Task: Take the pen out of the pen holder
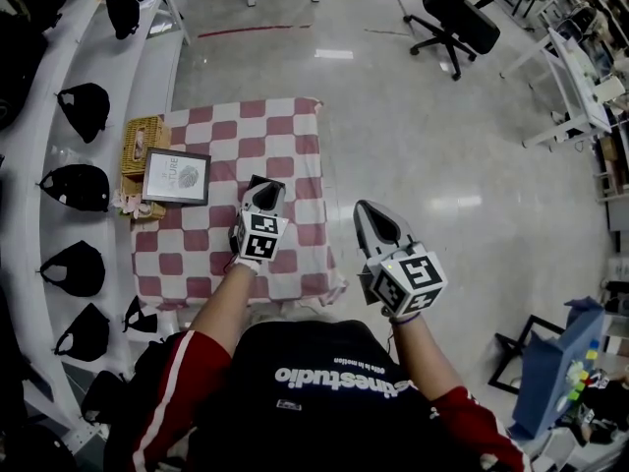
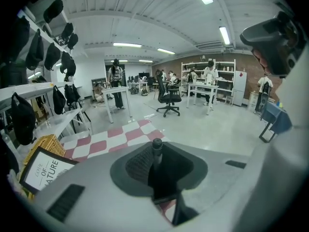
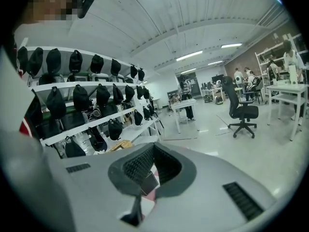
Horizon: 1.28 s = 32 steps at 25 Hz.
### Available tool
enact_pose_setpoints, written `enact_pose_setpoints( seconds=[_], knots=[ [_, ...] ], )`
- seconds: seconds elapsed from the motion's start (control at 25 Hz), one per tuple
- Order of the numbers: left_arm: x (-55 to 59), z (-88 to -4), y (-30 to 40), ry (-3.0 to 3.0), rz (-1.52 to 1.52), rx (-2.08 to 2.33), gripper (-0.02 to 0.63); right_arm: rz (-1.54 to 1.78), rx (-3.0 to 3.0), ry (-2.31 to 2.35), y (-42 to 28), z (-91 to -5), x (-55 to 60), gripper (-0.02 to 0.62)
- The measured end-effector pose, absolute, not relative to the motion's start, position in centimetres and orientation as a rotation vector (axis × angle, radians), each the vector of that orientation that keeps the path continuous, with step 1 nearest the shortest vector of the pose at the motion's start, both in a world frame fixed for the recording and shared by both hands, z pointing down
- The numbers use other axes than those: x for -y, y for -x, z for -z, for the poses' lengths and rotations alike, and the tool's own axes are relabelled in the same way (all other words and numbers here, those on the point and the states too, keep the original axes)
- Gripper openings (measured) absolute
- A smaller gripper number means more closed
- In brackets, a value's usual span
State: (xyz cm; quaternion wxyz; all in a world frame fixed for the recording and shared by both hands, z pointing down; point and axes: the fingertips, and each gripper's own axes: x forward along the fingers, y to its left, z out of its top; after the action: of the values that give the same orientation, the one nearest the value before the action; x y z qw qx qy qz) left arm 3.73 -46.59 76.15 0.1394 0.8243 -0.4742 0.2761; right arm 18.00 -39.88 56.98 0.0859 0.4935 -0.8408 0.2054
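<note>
My left claw [image 1: 263, 193] was closed on the black pen [image 2: 157, 153], which stood upright between its pads. The holder [image 1: 279, 185] sat just under the claw's tips on the checked desk [image 1: 295, 131]. My right claw [image 3: 153, 151], well to the right, was pinched shut and empty.

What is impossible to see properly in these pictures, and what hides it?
- Pen holder: head view, mostly covered by the left tongs.
- Pen: left gripper view, only its top shows between the tongs; the rest is hidden.
- Framed picture: head view, lettering too small to read.
</note>
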Motion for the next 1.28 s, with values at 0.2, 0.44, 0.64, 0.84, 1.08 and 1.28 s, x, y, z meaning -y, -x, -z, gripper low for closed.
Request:
enact_pose_setpoints(
  seconds=[0.2,0.44,0.64,0.84,1.08,1.28],
  knots=[
    [46.0,-73.7,-3.3,-2.414,-0.729,1.397,0.069,-0.586,2.525,-1.448,-16.7,-56.1,39.3,0.003],
    [44.9,-70.4,-2.2,-2.460,-0.645,1.430,0.069,-0.543,2.556,-1.426,-14.9,-54.5,38.3,0.003],
    [42.4,-67.8,-1.5,-2.498,-0.614,1.446,0.069,-0.520,2.583,-1.437,-13.6,-52.6,36.7,0.003],
    [41.8,-65.0,-0.7,-2.584,-0.620,1.443,0.069,-0.478,2.610,-1.457,-12.5,-50.8,35.3,0.003],
    [40.2,-60.8,1.8,-2.556,-0.458,1.429,0.069,-0.448,2.613,-1.484,-11.5,-48.7,33.1,0.003],
    [37.8,-57.1,3.1,-2.594,-0.371,1.383,0.069,-0.394,2.601,-1.545,-11.5,-46.1,32.1,0.003]
  ],
)
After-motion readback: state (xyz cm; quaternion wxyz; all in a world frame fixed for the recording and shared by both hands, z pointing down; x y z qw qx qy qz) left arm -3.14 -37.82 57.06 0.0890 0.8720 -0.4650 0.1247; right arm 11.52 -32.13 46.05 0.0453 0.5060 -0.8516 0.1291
